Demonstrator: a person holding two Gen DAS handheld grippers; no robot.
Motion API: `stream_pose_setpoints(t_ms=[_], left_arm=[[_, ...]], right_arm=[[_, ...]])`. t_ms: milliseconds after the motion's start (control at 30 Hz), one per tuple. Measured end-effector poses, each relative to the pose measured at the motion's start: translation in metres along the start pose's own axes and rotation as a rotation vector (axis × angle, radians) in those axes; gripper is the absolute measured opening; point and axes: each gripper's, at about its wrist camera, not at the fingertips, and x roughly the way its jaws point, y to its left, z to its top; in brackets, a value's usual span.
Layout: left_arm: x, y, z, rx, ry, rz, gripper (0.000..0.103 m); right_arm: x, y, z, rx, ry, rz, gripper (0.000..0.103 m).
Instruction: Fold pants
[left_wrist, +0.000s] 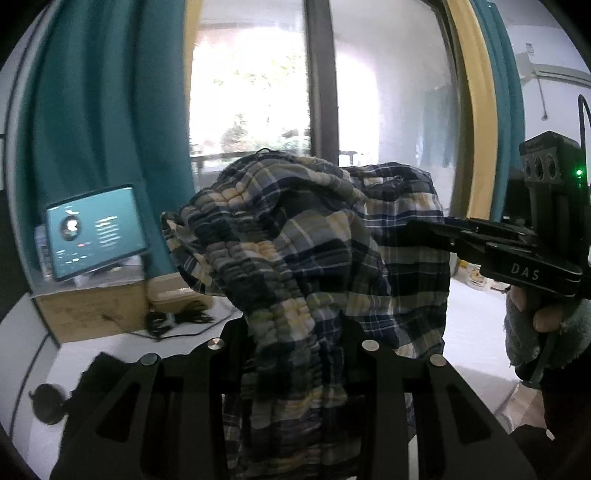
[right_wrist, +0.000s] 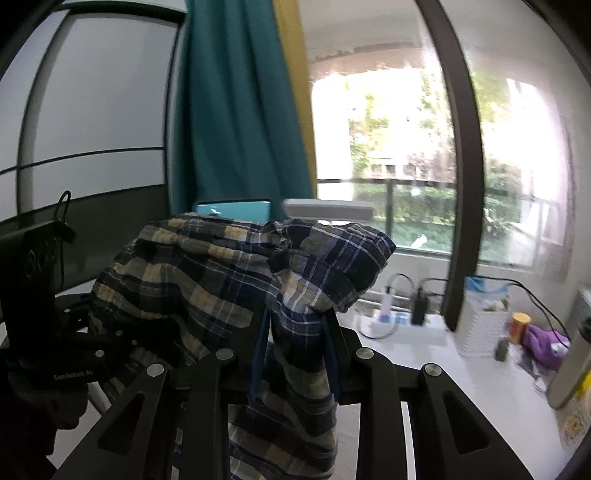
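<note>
one pair of plaid pants (left_wrist: 295, 251) hangs lifted between two hand-held grippers, above a white surface (left_wrist: 472, 325).
the left hand-held gripper (left_wrist: 295, 354) and the right hand-held gripper (right_wrist: 295, 354) each pinch a bunch of cloth. beyond them: one teal curtain (left_wrist: 99, 110), one lit tablet (left_wrist: 94, 230) on a cardboard box (left_wrist: 92, 310), a window. the draped cloth hides both sets of fingertips; the pant legs are cut off below.

Both hand-held grippers (left_wrist: 295, 332) (right_wrist: 295, 332) clamped, raised
</note>
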Motion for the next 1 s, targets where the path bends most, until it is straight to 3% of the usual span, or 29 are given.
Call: stream_pose_setpoints(t_ms=[233,433,1000], left_arm=[[-0.028,0.034,-0.014,-0.012,-0.002,0.096,0.032],[-0.027,0.062,-0.032,-0.043,0.046,0.141,0.032],[0.055,0.099,-0.071,-0.104,0.290,0.147,0.032]], right_arm=[[0.026,0.040,0.007,0.003,-0.013,0.101,0.028],[0.061,0.063,-0.005,0.054,0.052,0.171,0.028],[0.190,0.035,-0.062,0.196,0.293,0.162,0.028]])
